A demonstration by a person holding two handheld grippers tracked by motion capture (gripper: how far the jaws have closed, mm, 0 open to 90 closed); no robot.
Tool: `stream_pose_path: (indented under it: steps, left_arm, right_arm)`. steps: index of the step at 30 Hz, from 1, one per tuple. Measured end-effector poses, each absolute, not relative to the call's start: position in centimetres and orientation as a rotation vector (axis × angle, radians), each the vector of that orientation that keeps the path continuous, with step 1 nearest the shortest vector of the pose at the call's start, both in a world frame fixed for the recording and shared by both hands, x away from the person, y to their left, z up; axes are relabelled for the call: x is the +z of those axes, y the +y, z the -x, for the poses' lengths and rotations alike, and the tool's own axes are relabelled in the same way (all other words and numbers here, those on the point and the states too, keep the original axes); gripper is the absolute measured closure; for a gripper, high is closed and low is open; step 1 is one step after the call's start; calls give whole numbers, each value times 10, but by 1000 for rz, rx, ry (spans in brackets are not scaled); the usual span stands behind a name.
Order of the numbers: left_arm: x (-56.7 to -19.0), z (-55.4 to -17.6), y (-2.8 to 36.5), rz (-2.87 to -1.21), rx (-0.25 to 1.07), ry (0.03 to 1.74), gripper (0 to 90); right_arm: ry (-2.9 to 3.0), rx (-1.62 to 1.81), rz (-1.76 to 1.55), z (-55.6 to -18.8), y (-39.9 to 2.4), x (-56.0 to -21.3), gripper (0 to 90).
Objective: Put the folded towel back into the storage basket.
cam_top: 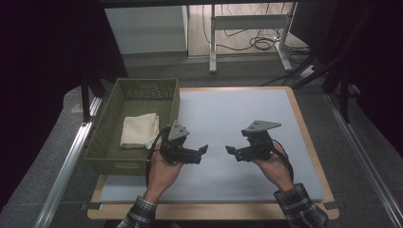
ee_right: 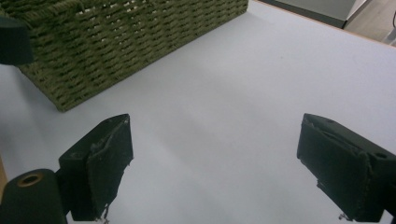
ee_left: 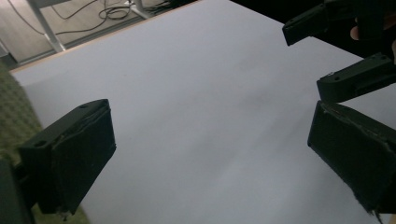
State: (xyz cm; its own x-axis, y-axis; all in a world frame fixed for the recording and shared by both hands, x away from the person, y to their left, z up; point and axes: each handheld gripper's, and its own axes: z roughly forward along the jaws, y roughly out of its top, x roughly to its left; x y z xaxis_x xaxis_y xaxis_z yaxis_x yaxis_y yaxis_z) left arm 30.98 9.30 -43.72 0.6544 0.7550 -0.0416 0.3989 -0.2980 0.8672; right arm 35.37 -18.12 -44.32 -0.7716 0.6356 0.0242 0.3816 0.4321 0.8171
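My left gripper (cam_top: 202,153) is held just right of a green woven basket (cam_top: 110,153), its jaws pointing right over the pale mat (cam_top: 228,114). It stands open with nothing between its pads (ee_left: 210,154). My right gripper (cam_top: 233,153) faces it from a short distance, jaws pointing left, also open and empty (ee_right: 219,163). The two sets of fingertips are a small gap apart. In the left gripper view the right gripper (ee_left: 306,60) shows at the upper right with its jaws spread. A folded cream cloth (cam_top: 139,130) lies inside the basket.
The basket's woven side (ee_right: 130,42) rises at the upper left of the right gripper view. The mat lies on a wooden tabletop (cam_top: 311,142). Beyond the table are a desk frame (cam_top: 247,28) and floor cables (cam_top: 261,42). A metal rail (cam_top: 66,166) runs along the left.
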Motion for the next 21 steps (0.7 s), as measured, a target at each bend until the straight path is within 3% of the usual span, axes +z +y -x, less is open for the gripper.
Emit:
stream_pose_path:
  steps: [21]
  left_arm:
    - [-500,-274,65,-2020,471,854,7]
  right_arm:
    - [2379,1191,-962,-324,-226,-481,53]
